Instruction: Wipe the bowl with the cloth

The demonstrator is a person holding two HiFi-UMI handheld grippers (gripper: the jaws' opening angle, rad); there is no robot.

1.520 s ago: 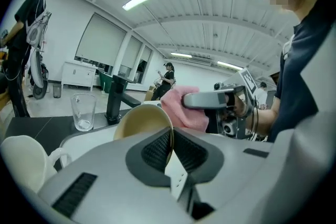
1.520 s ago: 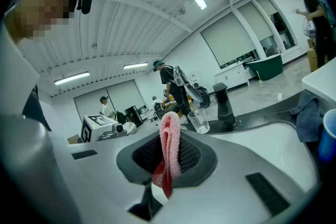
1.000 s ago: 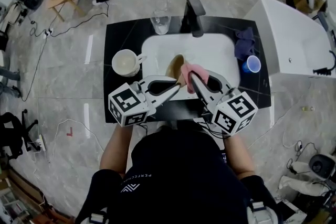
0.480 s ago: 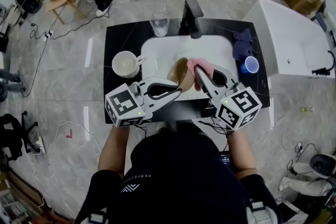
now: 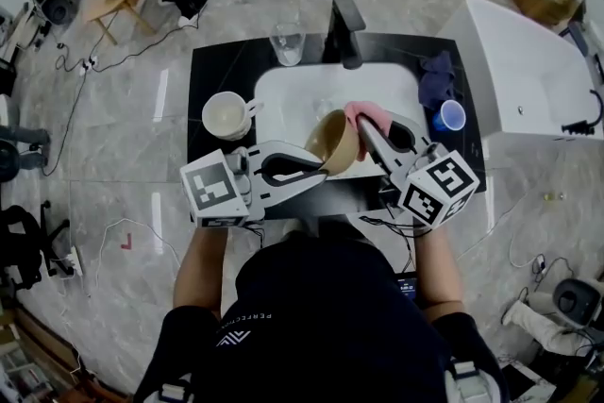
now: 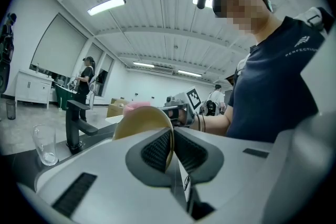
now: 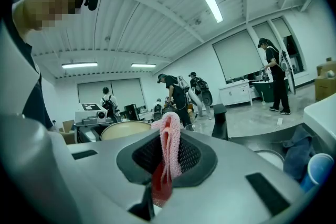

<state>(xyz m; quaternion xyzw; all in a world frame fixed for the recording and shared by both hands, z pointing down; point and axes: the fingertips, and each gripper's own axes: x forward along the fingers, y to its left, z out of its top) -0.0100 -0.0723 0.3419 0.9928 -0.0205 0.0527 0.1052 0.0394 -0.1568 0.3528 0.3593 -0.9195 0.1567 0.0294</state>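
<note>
A tan bowl (image 5: 334, 142) is held tilted above the white sink (image 5: 283, 99), its rim pinched by my left gripper (image 5: 324, 163), which is shut on it. In the left gripper view the bowl (image 6: 142, 120) stands on edge between the pads. My right gripper (image 5: 360, 129) is shut on a pink cloth (image 5: 363, 116), which lies against the bowl's right side. In the right gripper view the pink cloth (image 7: 170, 147) sticks up between the jaws, with the bowl (image 7: 125, 129) just to the left.
On the black counter (image 5: 212, 71) stand a cream mug (image 5: 226, 114) at the left, a clear glass (image 5: 288, 41) behind the sink and a black tap (image 5: 345, 28). A purple rag (image 5: 439, 75) and a blue cup (image 5: 454, 116) sit at the right. People stand around the room.
The left gripper has lifted the bowl up out of the sink and turned it more on edge. The cloth in the right gripper has shifted a little right and stays beside the bowl.
</note>
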